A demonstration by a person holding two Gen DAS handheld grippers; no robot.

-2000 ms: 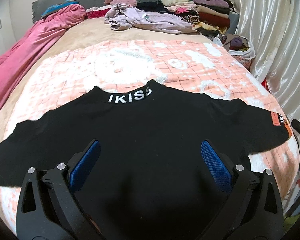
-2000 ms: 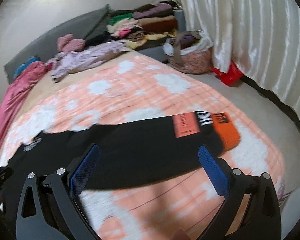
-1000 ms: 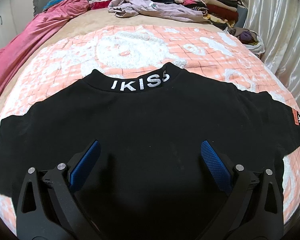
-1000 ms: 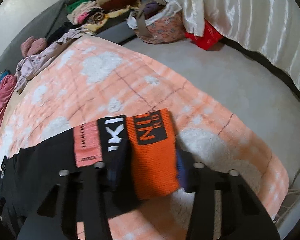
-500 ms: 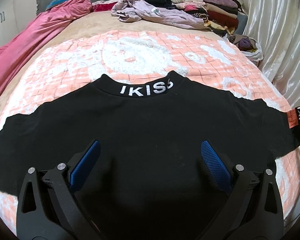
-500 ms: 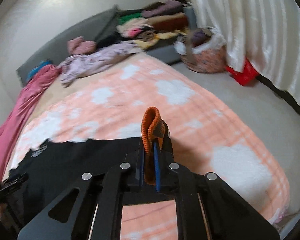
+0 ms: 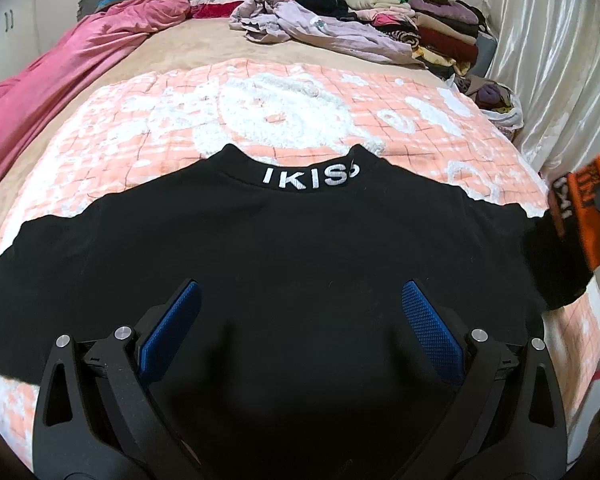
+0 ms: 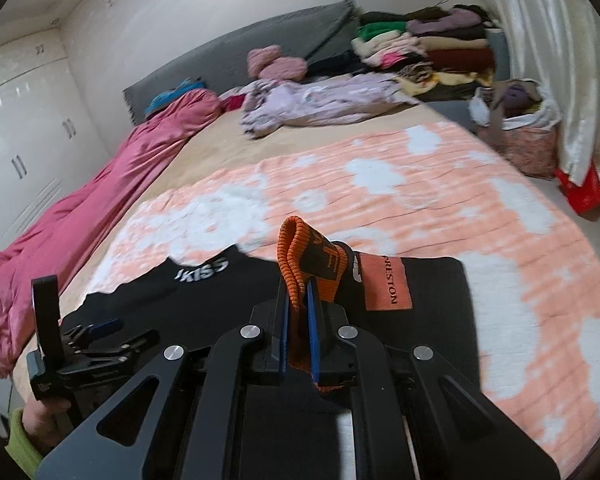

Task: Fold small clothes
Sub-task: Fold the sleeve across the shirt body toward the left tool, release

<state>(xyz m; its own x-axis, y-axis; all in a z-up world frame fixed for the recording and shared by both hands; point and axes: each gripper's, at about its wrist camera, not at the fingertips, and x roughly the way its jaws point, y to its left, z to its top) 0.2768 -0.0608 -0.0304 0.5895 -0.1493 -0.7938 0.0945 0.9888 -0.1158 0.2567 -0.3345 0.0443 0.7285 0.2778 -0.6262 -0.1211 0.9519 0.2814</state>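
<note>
— Right wrist view: right tongs (image 8: 298,300) clamped on orange cuff (image 8: 296,256); black top (image 7: 280,264) flat on blanket (image 7: 284,120) beneath wide-open left tongs (image 7: 296,320).
— Better: carry sleeve straight across chest, keeping taut.

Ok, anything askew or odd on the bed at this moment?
Nothing damaged. The black sweatshirt lies flat except its orange cuff, lifted in the right gripper. A lilac garment lies crumpled beside the folded stack.
</note>
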